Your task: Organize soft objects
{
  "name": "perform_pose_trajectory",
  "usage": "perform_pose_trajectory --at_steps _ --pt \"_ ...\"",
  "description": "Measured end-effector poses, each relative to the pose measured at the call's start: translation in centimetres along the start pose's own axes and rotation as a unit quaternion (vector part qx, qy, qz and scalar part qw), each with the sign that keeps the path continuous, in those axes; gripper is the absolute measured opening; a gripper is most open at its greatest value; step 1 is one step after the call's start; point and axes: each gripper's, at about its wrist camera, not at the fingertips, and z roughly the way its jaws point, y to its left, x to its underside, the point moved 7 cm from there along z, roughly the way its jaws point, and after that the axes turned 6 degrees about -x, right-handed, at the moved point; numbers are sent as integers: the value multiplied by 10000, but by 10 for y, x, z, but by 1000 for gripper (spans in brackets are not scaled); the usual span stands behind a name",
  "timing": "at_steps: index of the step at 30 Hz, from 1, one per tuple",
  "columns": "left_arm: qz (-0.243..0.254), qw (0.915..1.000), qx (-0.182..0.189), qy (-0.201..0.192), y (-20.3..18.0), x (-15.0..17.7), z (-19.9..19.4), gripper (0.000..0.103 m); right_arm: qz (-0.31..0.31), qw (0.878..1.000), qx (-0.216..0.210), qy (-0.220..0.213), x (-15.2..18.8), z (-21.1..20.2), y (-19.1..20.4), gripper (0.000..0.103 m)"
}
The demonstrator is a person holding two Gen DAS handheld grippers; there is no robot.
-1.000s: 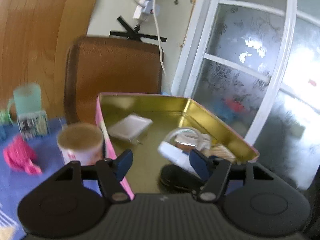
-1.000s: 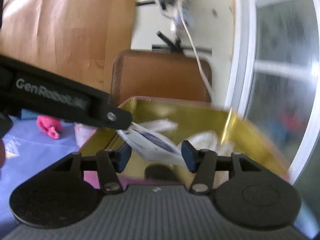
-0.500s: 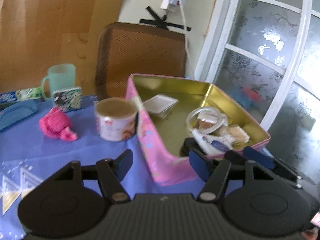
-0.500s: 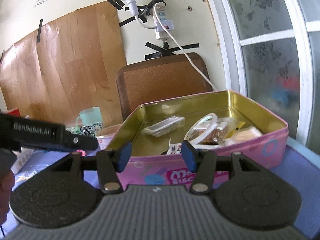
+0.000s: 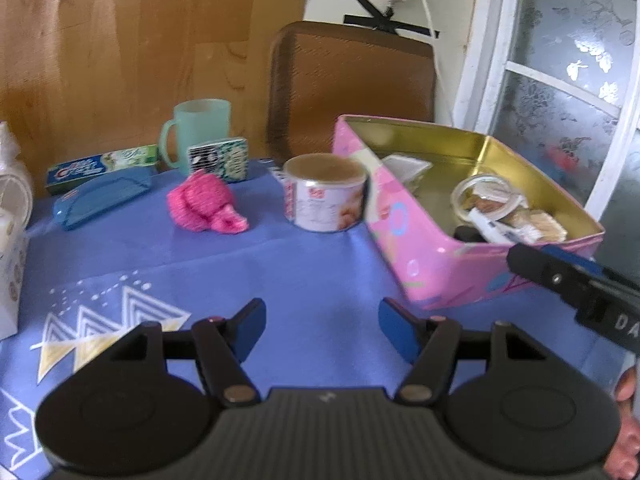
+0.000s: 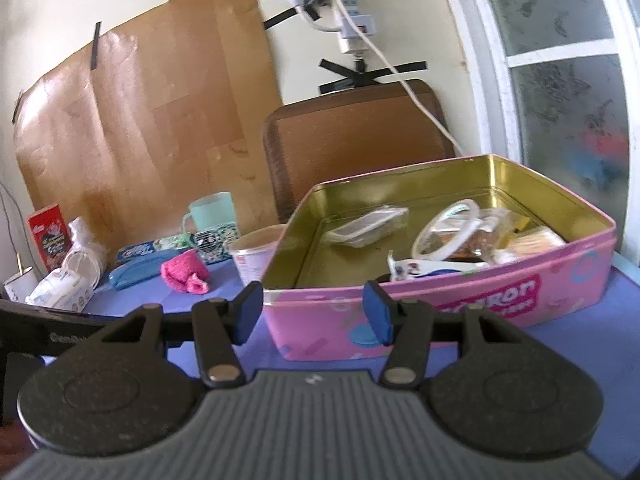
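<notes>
Nearest in the left wrist view is the left gripper (image 5: 321,326), which hangs over the blue tablecloth (image 5: 312,272); its jaws are spread apart and nothing is between them. At the right edge of this view the right gripper (image 5: 560,276) comes in as a dark bar in front of the corner of the tin, and part of a hand (image 5: 626,420) shows at the lower right. In the right wrist view the right gripper (image 6: 313,312) also has its jaws spread, with nothing pinched; they frame the near wall of the pink biscuit tin (image 6: 460,304) but I cannot tell that they touch it. The tin stands open on the cloth, and inside its golden bottom lie a clear plastic packet (image 6: 368,226), a round clear container (image 6: 448,236) and some small wrapped things. Just beside the tin on its left stands a round tub with a paper label (image 5: 325,196). Further left, lying alone on the cloth, is the pink knitted soft item (image 5: 204,208), well apart from both grippers. Behind it are a blue case (image 5: 102,200), a toothpaste box (image 5: 100,164), a small patterned box (image 5: 218,158) and a pale green mug (image 5: 198,134). Farthest away stand a brown chair back (image 5: 352,84), a wooden panel (image 5: 120,40) on the wall and a frosted window (image 5: 568,80).
</notes>
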Motion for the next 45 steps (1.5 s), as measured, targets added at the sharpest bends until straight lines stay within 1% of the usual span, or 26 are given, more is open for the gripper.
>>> perform_pose_trajectory --at_steps 9,12,24,33,36,42,45 --pt "20 9996 -264 26 25 14 2 63 -112 9999 -61 28 -1 2 16 58" --pt "48 9995 -310 9 28 17 1 65 -129 9999 -65 37 0 3 21 58" --pt "133 9988 -458 -48 41 23 2 65 -178 9998 -74 62 0 5 26 58" --pt "138 9981 -584 -103 51 26 3 67 -94 9999 7 -71 -1 4 26 58" --pt "138 9984 -532 -157 51 26 1 67 -8 9998 112 -141 -3 1 19 58" --pt "327 9978 -276 -512 35 21 -16 68 267 9992 244 -154 -3 -1 5 58" --pt "427 9975 -159 -540 27 21 -17 68 352 9989 259 -170 -3 -2 2 58"
